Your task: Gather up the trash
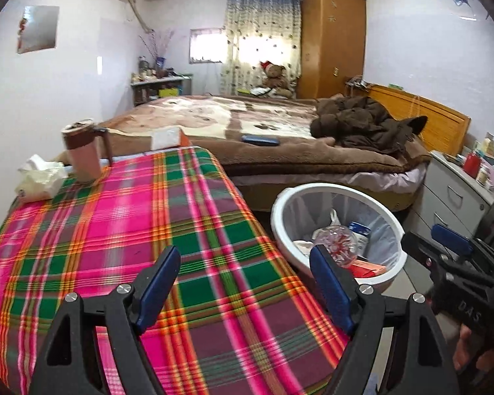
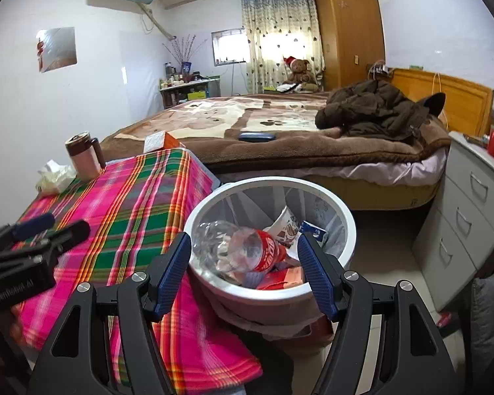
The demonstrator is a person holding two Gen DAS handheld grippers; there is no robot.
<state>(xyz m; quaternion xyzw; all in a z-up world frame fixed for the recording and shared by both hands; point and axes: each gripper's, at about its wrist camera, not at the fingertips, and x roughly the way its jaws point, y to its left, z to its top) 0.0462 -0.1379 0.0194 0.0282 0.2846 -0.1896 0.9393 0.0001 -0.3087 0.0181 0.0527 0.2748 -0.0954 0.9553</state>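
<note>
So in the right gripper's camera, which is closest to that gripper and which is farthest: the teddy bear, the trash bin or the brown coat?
1. Trash bin, right ahead on the floor.
2. Brown coat, on the bed, to the right.
3. Teddy bear, by the far curtain.

Plaid-covered table (image 1: 122, 230), mug (image 1: 84, 151) and tissue pack (image 1: 41, 177) at its far corner
</note>
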